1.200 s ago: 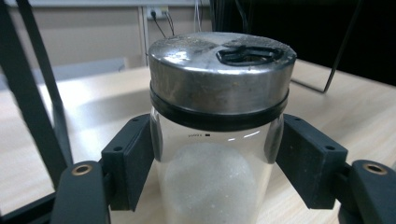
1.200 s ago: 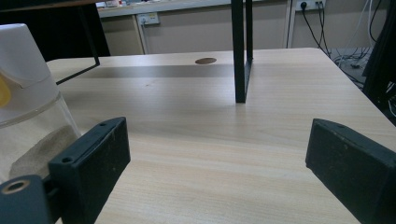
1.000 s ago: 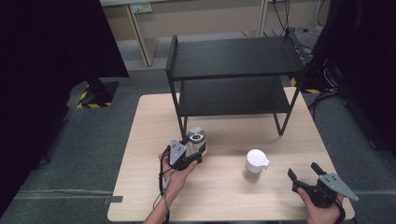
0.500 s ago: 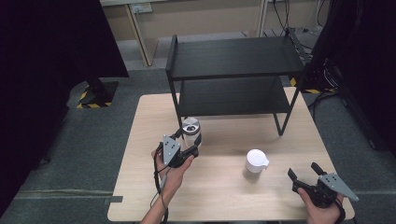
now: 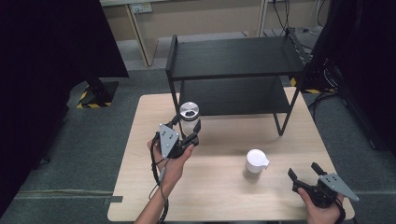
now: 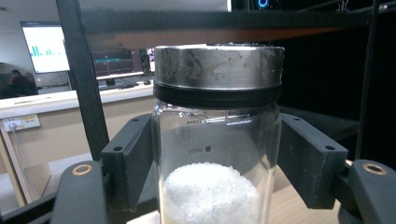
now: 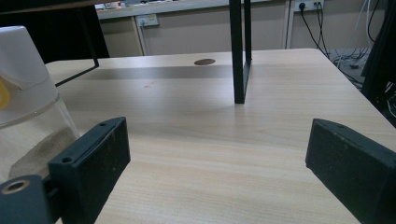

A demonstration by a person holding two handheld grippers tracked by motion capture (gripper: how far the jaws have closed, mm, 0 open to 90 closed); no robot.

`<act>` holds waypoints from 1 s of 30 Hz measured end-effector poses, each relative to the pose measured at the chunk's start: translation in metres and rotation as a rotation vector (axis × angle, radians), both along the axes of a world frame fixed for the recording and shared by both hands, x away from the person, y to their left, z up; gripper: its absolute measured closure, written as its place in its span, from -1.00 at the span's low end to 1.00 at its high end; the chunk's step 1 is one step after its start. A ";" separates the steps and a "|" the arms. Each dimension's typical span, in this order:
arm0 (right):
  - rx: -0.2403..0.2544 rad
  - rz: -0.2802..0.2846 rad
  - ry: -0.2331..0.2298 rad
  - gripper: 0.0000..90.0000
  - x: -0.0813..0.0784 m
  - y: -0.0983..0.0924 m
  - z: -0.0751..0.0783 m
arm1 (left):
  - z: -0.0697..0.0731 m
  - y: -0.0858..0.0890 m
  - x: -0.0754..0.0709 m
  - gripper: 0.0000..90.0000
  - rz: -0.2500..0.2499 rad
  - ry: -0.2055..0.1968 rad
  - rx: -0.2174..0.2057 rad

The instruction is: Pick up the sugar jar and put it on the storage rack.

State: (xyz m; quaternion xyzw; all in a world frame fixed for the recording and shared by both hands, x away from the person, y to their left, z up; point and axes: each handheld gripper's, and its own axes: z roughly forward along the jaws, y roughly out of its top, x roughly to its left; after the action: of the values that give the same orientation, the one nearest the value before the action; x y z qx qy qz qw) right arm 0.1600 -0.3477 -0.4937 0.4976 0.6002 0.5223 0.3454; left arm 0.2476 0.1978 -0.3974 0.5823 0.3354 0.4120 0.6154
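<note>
Our left tool [image 5: 187, 133] grips glass jar [image 5: 189, 116] near shelf [image 5: 233, 58]; jar could bump it, slip. Right tool [image 5: 306, 175] open, empty.

My left claw [image 5: 190, 129] has carried the glass jar [image 5: 188, 117] forward over the surface [image 5: 219, 191], away from me and toward the black shelf [image 5: 233, 60]. A second ago jar and claw were nearer my side of the surface; now the jar's metal lid [image 6: 218, 70] is close in front of the shelf's front-left leg [image 5: 173, 88], near the edge of the lower shelf board. My left hand [image 5: 170, 156] has stretched out along with it, jaws pressed on the glass either side throughout.
</note>
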 end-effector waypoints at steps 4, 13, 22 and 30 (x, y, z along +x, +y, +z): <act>-0.001 0.000 0.000 -0.85 0.000 0.000 0.000 | 0.011 -0.001 0.002 -0.32 -0.008 -0.005 -0.017; 0.008 -0.002 0.001 -0.85 0.000 -0.001 0.000 | 0.040 -0.003 0.007 -0.32 -0.007 -0.044 -0.040; 0.011 -0.003 0.001 -0.85 0.000 -0.001 0.000 | 0.074 -0.005 0.015 -0.32 -0.005 -0.070 -0.068; 0.008 0.001 0.003 -0.85 0.000 -0.001 0.000 | 0.099 -0.008 0.022 -0.33 -0.005 -0.085 -0.074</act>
State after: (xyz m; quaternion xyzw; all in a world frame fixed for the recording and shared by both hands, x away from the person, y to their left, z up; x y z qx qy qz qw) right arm 0.1602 -0.3485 -0.4937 0.4994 0.5989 0.5241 0.3425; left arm 0.2699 0.1902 -0.2988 0.5417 0.3226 0.4223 0.6513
